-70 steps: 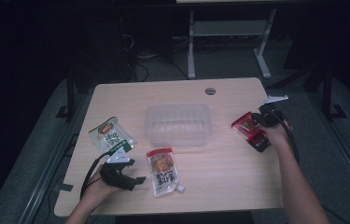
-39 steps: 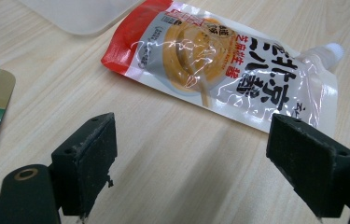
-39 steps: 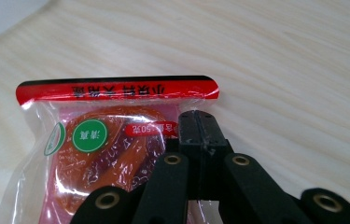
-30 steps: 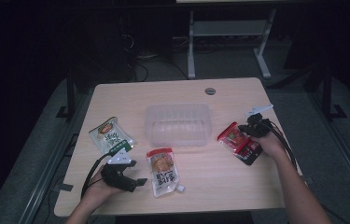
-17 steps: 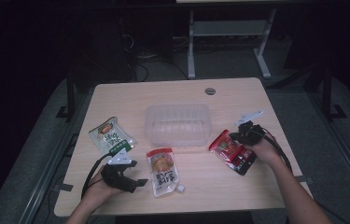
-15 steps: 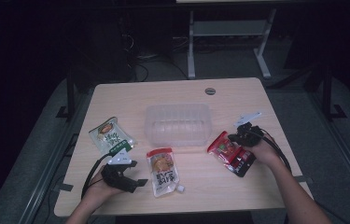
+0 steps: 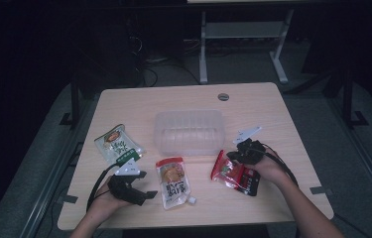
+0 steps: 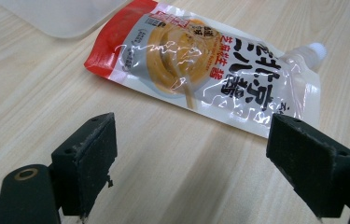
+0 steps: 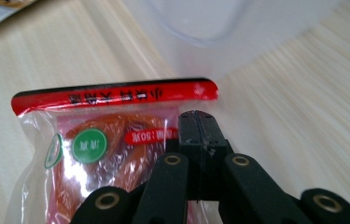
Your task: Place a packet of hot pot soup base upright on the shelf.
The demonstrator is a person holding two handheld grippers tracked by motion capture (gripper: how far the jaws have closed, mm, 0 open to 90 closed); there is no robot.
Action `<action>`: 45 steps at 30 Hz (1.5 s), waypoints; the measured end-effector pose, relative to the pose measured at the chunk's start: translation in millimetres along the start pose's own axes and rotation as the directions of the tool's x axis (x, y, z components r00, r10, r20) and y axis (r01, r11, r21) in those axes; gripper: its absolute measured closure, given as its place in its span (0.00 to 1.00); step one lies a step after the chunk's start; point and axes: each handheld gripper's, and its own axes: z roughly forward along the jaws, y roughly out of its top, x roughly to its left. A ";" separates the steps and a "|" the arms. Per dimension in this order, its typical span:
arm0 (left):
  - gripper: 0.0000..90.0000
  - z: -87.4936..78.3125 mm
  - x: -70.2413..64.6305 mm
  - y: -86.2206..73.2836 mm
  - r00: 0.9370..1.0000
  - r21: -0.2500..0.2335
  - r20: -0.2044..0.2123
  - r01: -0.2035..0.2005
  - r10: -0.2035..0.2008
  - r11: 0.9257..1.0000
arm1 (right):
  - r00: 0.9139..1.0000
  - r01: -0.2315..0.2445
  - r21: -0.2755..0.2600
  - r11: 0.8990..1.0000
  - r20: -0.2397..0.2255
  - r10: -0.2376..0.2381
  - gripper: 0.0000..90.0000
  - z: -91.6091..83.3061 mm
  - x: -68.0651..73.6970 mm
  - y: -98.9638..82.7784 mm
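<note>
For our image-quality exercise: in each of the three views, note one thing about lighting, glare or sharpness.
High view: dim overall, the room beyond the table almost black. Left gripper view: bright and sharp, with white glare streaks on the glossy sauce pouch. Right gripper view: the red packet reads clearly, but the wood grain is smeared and the clear container looks washed out.

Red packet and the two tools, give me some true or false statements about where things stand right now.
1. The right tool is shut on the red packet. True.
2. The red packet lies inside the clear tub. False: it is beside the tub, above the table.
3. The left tool is open. True.
4. The left tool grips the spout pouch. False: the pouch lies ahead of it, untouched.
5. The green packet lies right of the tub. False: left.
</note>
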 end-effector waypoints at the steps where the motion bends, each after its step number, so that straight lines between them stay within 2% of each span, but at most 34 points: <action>1: 0.17 0.3 -0.4 -0.1 1.000 -0.005 0.001 0.004 -0.004 1.000 | 1.000 0.009 -0.001 1.000 -0.006 -0.009 1.00 1.0 2.7 1.8; 4: 0.17 0.1 -0.6 -0.2 1.000 -0.003 0.002 0.002 -0.002 1.000 | 1.000 0.022 -0.001 1.000 -0.020 -0.022 1.00 2.8 7.8 4.9; 5: 0.17 0.2 -0.5 -0.4 1.000 -0.003 0.002 0.001 -0.001 1.000 | 0.998 0.039 0.001 0.999 -0.042 -0.039 1.00 4.7 13.9 7.8; 7: 0.17 0.5 -0.8 -0.4 1.000 -0.001 0.004 0.002 -0.002 1.000 | 0.997 0.057 -0.003 0.998 -0.051 -0.057 1.00 6.5 17.5 9.4; 12: 0.17 1.4 -1.7 0.0 1.000 0.005 0.007 -0.001 0.001 1.000 | 0.990 0.101 -0.013 0.995 -0.094 -0.101 1.00 13.2 31.3 17.1; 17: 0.17 1.6 -2.1 -0.2 1.000 0.005 0.007 -0.002 0.002 1.000 | 0.985 0.133 -0.031 0.991 -0.108 -0.135 1.00 13.6 40.3 24.0; 22: 0.17 1.2 -3.0 -0.5 1.000 0.002 0.009 0.000 0.000 1.000 | 0.990 0.095 -0.063 0.993 -0.099 -0.101 1.00 -2.4 38.7 21.1; 24: 0.17 1.5 -3.0 -0.5 1.000 0.000 0.009 -0.001 0.001 1.000 | 0.994 0.060 -0.064 0.996 -0.090 -0.066 1.00 -15.6 39.0 12.0; 25: 0.17 1.7 -3.1 -0.4 1.000 0.000 0.009 -0.002 0.002 1.000 | 0.995 0.065 -0.061 0.996 -0.074 -0.069 1.00 -20.5 38.7 6.9; 26: 0.17 1.5 -2.8 -0.2 1.000 0.006 0.009 -0.010 0.010 1.000 | 0.996 0.046 -0.058 0.997 -0.072 -0.050 1.00 -25.2 39.0 1.6; 27: 0.17 2.0 -4.0 0.0 1.000 0.001 0.010 -0.002 0.002 1.000 | 0.997 0.034 -0.054 0.998 -0.065 -0.037 1.00 -29.5 39.1 -4.0; 30: 0.17 1.9 -5.7 0.7 1.000 0.001 0.010 -0.010 0.010 1.000 | 1.000 0.007 -0.032 0.999 -0.021 -0.008 1.00 -45.4 37.1 -24.0; 33: 0.17 2.3 -6.2 1.1 1.000 0.005 0.010 -0.011 0.010 1.000 | 1.000 -0.014 -0.018 1.000 -0.001 0.014 1.00 -53.0 34.9 -37.5; 37: 0.17 2.9 -6.4 2.2 1.000 0.008 0.012 -0.016 0.016 1.000 | 0.999 -0.041 0.013 0.999 0.000 0.041 1.00 -49.6 31.9 -48.1; 40: 0.17 2.7 -8.0 2.0 1.000 0.002 0.014 -0.011 0.011 1.000 | 0.999 -0.041 0.022 0.999 -0.011 0.041 1.00 -44.9 30.2 -46.8; 42: 0.17 2.3 -8.3 1.5 1.000 0.002 0.015 -0.016 0.016 1.000 | 0.999 -0.034 0.043 0.998 -0.030 0.035 1.00 -36.5 32.3 -44.9; 45: 0.17 2.4 -8.2 1.8 1.000 0.002 0.015 -0.017 0.017 1.000 | 0.999 -0.024 0.045 0.999 -0.040 0.026 1.00 -30.3 35.5 -40.8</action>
